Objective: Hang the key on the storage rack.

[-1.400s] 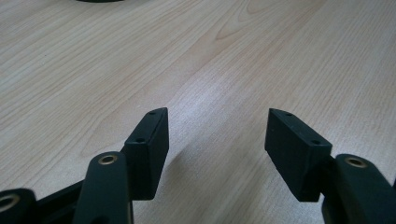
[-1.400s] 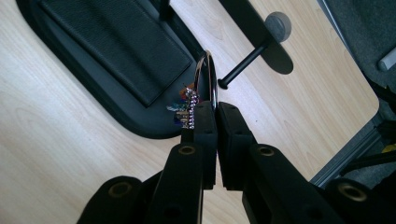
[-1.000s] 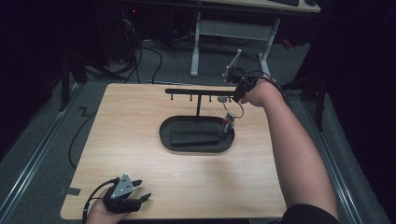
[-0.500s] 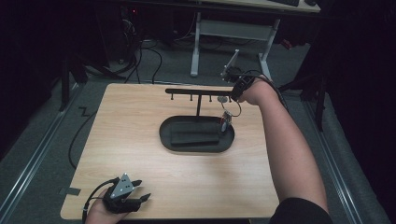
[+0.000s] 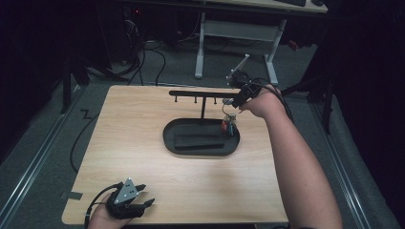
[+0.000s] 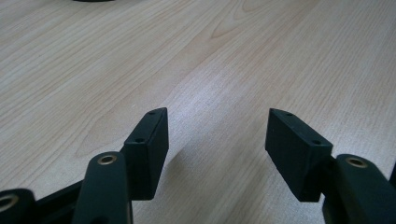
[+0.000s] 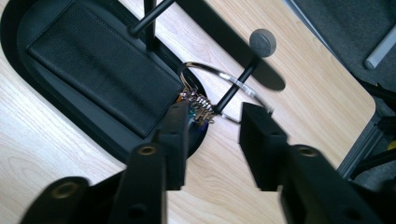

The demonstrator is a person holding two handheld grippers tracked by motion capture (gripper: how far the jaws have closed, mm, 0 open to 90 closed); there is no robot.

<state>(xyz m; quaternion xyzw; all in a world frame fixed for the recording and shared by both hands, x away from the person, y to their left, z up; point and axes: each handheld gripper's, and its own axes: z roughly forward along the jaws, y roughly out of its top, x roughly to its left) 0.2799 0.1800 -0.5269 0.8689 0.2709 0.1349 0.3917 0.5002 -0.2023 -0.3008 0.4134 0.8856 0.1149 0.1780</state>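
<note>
Right gripper (image 7: 212,128) at the rack's (image 5: 203,93) right end, jaws parted around a key ring (image 7: 219,74) hung on a peg (image 7: 243,77), keys (image 5: 229,126) dangling above black tray (image 5: 168,139), left gripper (image 6: 217,140) spread wide, empty, over table's (image 5: 143,114) near-left corner.

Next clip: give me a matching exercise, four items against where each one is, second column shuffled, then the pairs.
1. left gripper
2. key ring
3. black pad
4. right gripper

A. lying in the oval tray
B. looped over a peg at the rack's right end
C. at the table's near left corner, jaws open
D. by the rack's right end, jaws apart

Pairs: 1-C, 2-B, 3-A, 4-D
</note>
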